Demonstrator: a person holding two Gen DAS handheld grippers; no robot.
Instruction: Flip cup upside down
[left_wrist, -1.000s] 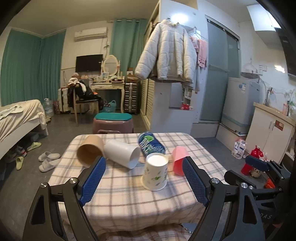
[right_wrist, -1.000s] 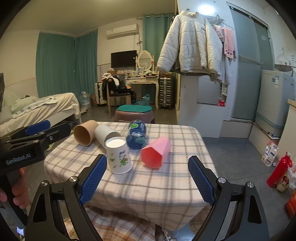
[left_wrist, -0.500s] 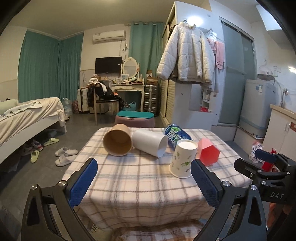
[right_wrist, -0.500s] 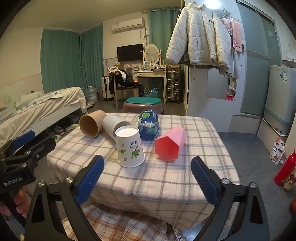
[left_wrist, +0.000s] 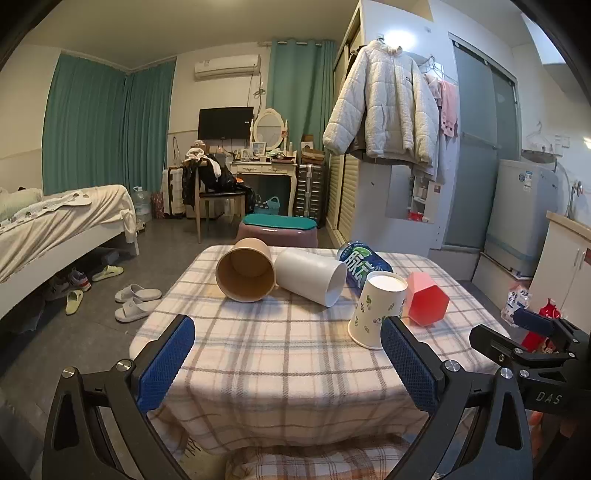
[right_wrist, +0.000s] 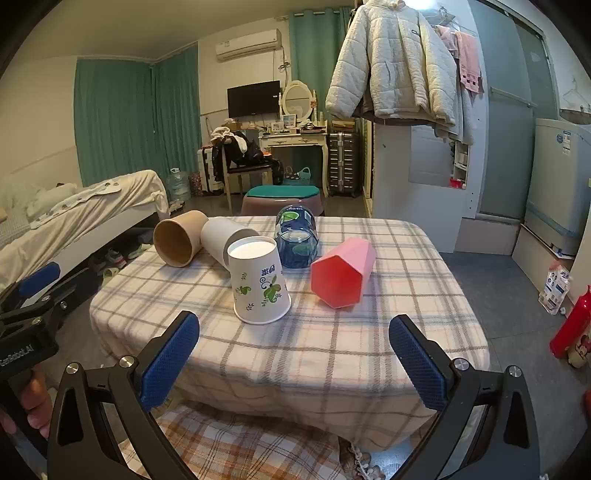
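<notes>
— Fingers on both sides, what do they show?
— Blue-padded fingers of the left gripper (left_wrist: 286, 363) are spread wide with nothing between them; the right gripper (right_wrist: 293, 363) is the same, both hanging short of the near edge of the tabletop (right_wrist: 332, 343).
— And the cup?
— White paper cup with green leaf print (right_wrist: 260, 282) stands mouth-down on the plaid cloth, near the front. Just behind it lie a blue drink can (right_wrist: 296, 236), a white cylindrical cup (right_wrist: 223, 238) and a brown paper cup (right_wrist: 179, 238), all on their sides; a pink hexagonal cup (right_wrist: 341, 271) lies to its right.
— The room?
— A bed (left_wrist: 55, 225) at left, teal curtains (left_wrist: 103, 125), a white puffer jacket (left_wrist: 384, 107) hanging from a wardrobe, grey floor with slippers (left_wrist: 135, 301).
</notes>
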